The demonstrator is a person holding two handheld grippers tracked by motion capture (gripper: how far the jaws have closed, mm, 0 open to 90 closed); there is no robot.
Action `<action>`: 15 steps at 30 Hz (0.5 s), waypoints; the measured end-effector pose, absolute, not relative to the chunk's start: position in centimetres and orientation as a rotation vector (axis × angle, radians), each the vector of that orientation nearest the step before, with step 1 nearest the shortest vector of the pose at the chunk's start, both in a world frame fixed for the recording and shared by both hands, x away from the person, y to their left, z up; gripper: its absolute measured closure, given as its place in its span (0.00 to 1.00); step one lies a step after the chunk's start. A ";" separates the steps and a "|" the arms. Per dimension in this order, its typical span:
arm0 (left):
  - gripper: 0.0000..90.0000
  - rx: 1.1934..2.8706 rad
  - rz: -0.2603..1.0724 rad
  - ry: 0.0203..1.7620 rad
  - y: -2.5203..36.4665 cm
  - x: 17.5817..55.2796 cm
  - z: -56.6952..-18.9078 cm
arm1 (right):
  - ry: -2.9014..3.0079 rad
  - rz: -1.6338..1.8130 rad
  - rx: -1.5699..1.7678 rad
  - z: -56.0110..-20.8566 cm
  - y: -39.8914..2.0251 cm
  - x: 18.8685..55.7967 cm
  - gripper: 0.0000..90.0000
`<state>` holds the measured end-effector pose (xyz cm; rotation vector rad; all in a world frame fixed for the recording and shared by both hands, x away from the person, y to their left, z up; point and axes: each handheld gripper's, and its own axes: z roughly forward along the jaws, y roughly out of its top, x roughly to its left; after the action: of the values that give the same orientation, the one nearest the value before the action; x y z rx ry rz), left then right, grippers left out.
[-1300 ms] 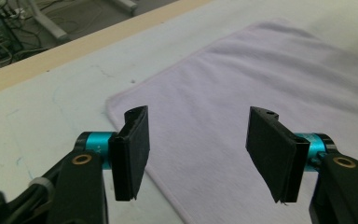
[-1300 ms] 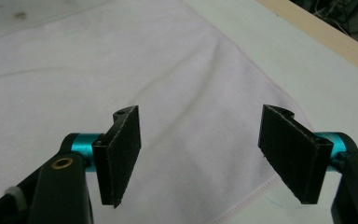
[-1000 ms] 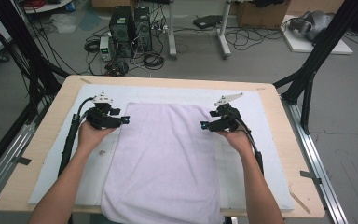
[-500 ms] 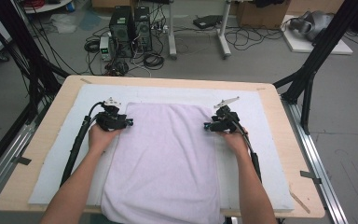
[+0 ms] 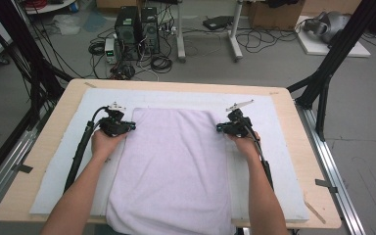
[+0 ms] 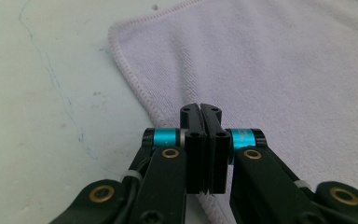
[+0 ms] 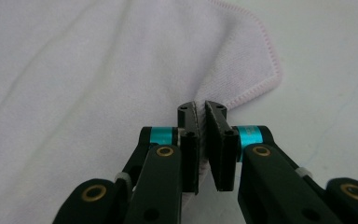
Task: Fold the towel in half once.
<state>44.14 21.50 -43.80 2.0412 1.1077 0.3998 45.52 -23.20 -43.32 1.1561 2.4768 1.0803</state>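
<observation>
Towel [image 5: 174, 171] flat on bench [image 5: 44, 161]. Left tongs [image 6: 199, 109] and right tongs [image 7: 200, 108] just squeezed closed, pinching far towel edges. Fold not started.

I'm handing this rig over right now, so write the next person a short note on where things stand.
Left hand-held gripper: has just closed, jaws shut on the left hem of the pale lilac terry towel near its far-left corner.
Right hand-held gripper: has just closed, pinching a raised fold of hem near the far-right corner.
Towel: flat on the white mat, near edge hanging over the table's front.
Done: both far corners gripped.
Left: probably lift and fold the towel; nothing folded yet.
</observation>
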 end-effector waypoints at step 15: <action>0.98 1.988 0.440 0.908 22.3 39.8 -38.9 | 2.433 1.319 1.042 -39.1 -25.6 42.2 0.94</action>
<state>39.84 22.31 -38.92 1.9877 0.9078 0.4400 42.19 -25.65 -39.06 1.0419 2.4329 1.3193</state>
